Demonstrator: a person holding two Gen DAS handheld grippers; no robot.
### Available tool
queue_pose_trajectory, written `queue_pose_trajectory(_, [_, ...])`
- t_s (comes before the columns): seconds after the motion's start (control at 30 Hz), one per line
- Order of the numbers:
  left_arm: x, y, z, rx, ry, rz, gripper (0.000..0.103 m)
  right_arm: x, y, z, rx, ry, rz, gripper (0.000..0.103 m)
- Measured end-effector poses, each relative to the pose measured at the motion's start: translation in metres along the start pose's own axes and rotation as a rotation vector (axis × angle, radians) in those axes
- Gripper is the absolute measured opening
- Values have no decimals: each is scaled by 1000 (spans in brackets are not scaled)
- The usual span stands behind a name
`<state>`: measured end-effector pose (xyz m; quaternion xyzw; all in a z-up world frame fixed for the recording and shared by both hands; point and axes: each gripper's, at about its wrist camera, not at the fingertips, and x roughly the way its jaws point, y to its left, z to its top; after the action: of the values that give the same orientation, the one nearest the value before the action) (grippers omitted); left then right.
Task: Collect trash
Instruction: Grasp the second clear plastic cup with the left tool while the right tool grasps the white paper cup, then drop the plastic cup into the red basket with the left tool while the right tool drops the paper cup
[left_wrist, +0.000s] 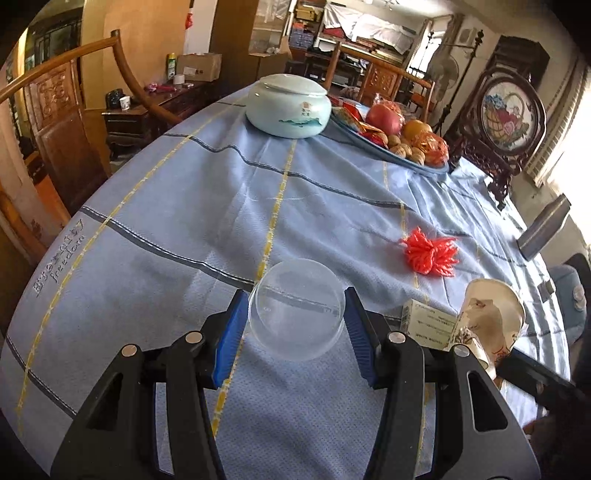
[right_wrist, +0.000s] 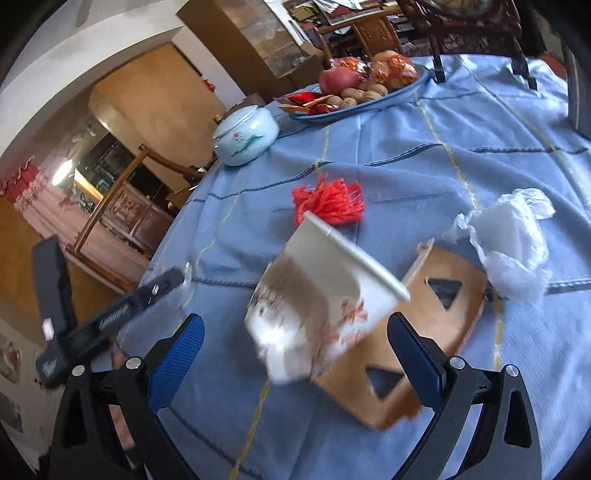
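A clear plastic cup sits mouth-forward between the blue pads of my left gripper, which is shut on it just above the blue tablecloth. A dented white paper cup with a red print lies tilted between the wide-apart fingers of my open right gripper; neither pad touches it. Under it lies a brown cardboard piece with triangular holes. The paper cup also shows in the left wrist view, beside a small box. A red yarn tassel and a crumpled white plastic bag lie further out.
A pale lidded ceramic jar and a blue plate of fruit and walnuts stand at the far side. A carved wooden screen stands at the right edge. Wooden chairs ring the table. The left gripper's black body shows at the left.
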<state>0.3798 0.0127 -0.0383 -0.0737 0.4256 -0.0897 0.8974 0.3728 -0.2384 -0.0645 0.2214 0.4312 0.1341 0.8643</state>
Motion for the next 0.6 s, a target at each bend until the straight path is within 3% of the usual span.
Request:
queue_pose_trajectory(0.03, [0, -1, 0, 5, -2, 2, 53, 3, -1, 1, -7, -15, 7, 77])
queue_pose_trajectory(0.07, [-1, -1, -1, 9, -5, 3, 53, 5, -1, 3, -23, -27, 5, 28])
queue_pose_trajectory(0.13, [-2, -1, -1, 8, -8, 0, 53, 0, -3, 2, -35, -32, 56, 24])
queue_pose_trajectory(0.23, [-3, 0, -1, 5, -7, -10, 53, -23, 12, -4, -144, -138, -4, 24])
queue_pose_trajectory(0.3, [-2, 0, -1, 6, -6, -7, 53, -36, 21, -6, -175, -186, 13, 24])
queue_pose_trajectory(0.47, [-3, 1, -2, 5, -10, -3, 53, -61, 26, -7, -202, -287, 1, 24])
queue_pose_trajectory(0.6, [-7, 3, -3, 4, -32, -6, 53, -72, 18, -8, -173, -310, 12, 25])
